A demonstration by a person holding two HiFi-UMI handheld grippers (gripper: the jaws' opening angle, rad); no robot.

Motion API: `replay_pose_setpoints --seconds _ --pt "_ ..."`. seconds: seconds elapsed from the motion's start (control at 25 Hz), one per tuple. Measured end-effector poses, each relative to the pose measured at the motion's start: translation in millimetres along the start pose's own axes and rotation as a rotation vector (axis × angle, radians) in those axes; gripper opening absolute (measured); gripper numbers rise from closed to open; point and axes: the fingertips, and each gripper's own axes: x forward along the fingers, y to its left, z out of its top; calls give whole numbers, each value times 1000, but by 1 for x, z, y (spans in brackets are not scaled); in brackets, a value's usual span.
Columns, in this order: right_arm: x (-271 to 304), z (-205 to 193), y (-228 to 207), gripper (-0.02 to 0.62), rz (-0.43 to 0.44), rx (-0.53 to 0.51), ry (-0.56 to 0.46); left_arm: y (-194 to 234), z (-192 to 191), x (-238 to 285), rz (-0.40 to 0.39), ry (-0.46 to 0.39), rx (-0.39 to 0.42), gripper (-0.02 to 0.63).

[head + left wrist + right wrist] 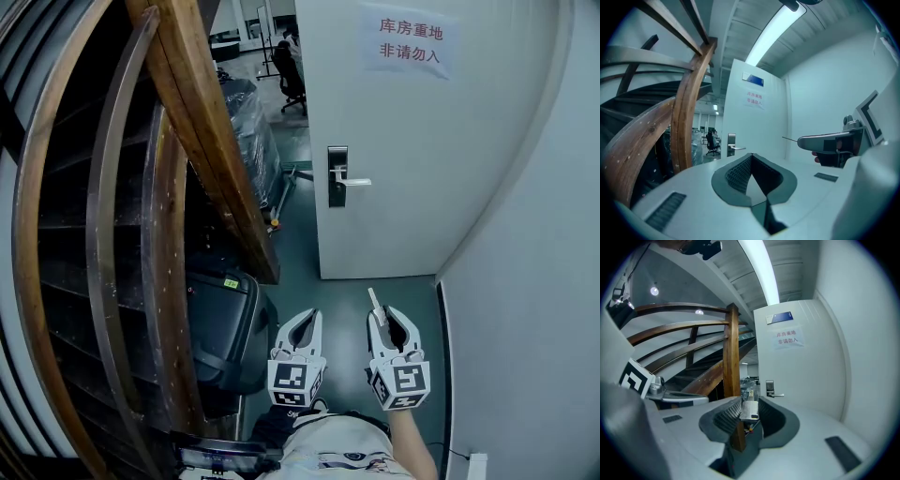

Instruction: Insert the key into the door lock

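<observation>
Down near the bottom of the head view, the left tool [305, 317] and right tool [392, 317] hang side by side over a dark floor [319, 281]. A wooden stair rail [202, 141] is on their left and a pale wall [534, 281] on their right. Ahead stands a white door [422, 169], with the door lock [338, 176] and its lever near the left edge and a paper sign [409, 41] high up. Past that edge an office chair [291, 80] shows. Only this view takes in both tools' marker cubes and the stretch of floor between the tools and the door.

The left gripper view adds a long ceiling light [774, 30] overhead. It also shows the right tool [801, 140] from the side, where the key [790, 138] is just a thin line poking forward from the tips.

The right gripper view alone brings the key [750, 409] close. It is a pale, flat piece pinched between the ribbed pads, with a wooden post [732, 357] rising just left of the distant door lock [769, 388].

The left tool's jaws [752, 154] meet at their tips with nothing between them. The right tool's jaws are closed down on the key [375, 302], which sticks out beyond the tips and leans slightly left in the head view. The key is well apart from the door lock and touches only the pads.
</observation>
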Motion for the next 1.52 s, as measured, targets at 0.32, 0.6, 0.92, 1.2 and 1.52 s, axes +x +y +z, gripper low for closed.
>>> replay_pose_setpoints --seconds 0.32,0.6,0.92,1.2,1.52 --pt "30 -13 10 118 -18 0 33 27 -11 17 -16 26 -5 5" --pt "88 -33 -6 118 -10 10 80 56 -26 60 17 46 -23 5" --pt "217 -55 -58 119 32 1 113 94 -33 159 72 58 4 5" --pt "339 -91 -102 119 11 -46 139 135 -55 220 127 72 -8 5" --pt "425 -139 -127 118 -36 -80 159 169 -109 250 136 75 -35 5"
